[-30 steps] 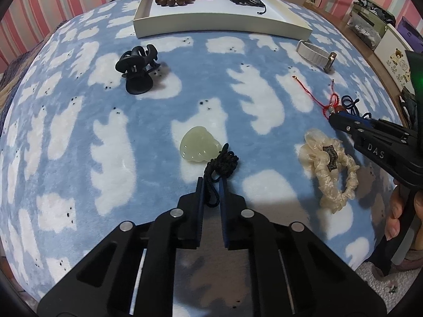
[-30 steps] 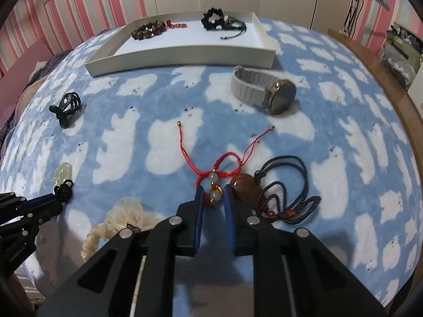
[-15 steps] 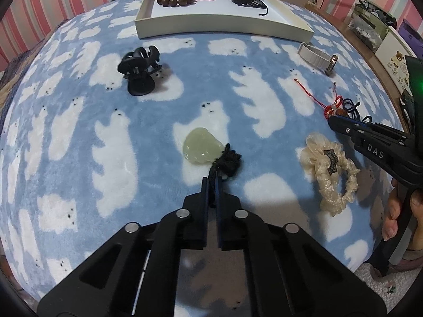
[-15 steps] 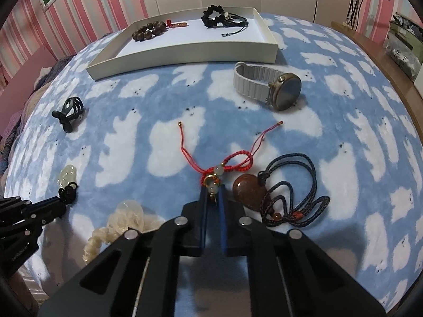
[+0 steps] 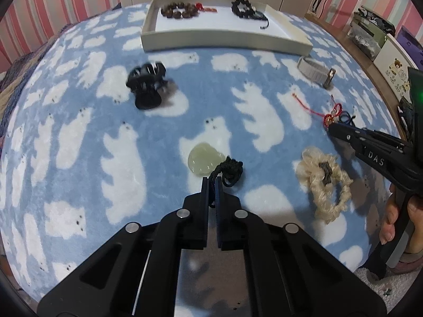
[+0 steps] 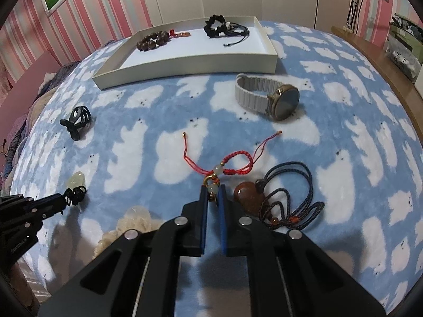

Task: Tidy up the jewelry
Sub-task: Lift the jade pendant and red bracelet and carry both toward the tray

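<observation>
Left wrist: left gripper low, level, pinching black cord

The blanket is viewed low and close from its near edge by both wrist cameras, facing the shared far tray.

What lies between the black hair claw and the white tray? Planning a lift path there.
Only bare bear-print blanket separates the black hair claw from the white tray, per the right wrist view.
</observation>
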Demonstrator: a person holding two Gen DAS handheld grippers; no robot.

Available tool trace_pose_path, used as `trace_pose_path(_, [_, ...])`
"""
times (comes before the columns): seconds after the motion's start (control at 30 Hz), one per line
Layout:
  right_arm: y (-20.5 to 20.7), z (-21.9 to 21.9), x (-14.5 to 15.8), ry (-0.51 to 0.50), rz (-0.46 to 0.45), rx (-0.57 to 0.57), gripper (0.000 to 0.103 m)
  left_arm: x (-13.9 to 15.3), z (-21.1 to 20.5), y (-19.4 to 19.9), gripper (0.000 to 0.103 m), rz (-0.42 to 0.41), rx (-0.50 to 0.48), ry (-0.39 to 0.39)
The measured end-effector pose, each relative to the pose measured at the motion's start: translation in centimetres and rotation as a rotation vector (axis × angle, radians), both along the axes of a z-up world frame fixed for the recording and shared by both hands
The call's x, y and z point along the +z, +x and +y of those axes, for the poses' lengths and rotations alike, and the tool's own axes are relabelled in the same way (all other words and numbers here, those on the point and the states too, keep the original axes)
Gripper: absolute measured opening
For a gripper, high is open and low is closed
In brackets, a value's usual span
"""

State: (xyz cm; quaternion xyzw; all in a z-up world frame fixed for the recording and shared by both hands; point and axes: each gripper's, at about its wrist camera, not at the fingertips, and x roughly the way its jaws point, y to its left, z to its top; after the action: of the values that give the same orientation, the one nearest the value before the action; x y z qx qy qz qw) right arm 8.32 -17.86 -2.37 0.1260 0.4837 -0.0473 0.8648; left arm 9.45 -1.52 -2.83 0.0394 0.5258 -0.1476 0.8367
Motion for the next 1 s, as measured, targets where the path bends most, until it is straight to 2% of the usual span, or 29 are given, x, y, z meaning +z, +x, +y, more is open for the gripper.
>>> trace_pose_path(0.43, [1.0,-0.4,2.9,-0.038,-0.085,0.010,0.008,3.7,-0.7,2.1,0.002,-0.103,-0.005,-0.004])
trace_pose_path(0.6, [2.2,-0.8,2.9,-0.020,-0.093,0.012,0.008,4.9,-1.2,3.4,0.002,-0.148,-0.007,0.000])
trace_pose_path(1.0, [6.5,-1.6,4.7,-0.033,-0.137,0.013,0.008,7.1,-2.5,9.2,0.002,-0.181,-0.013,-0.024])
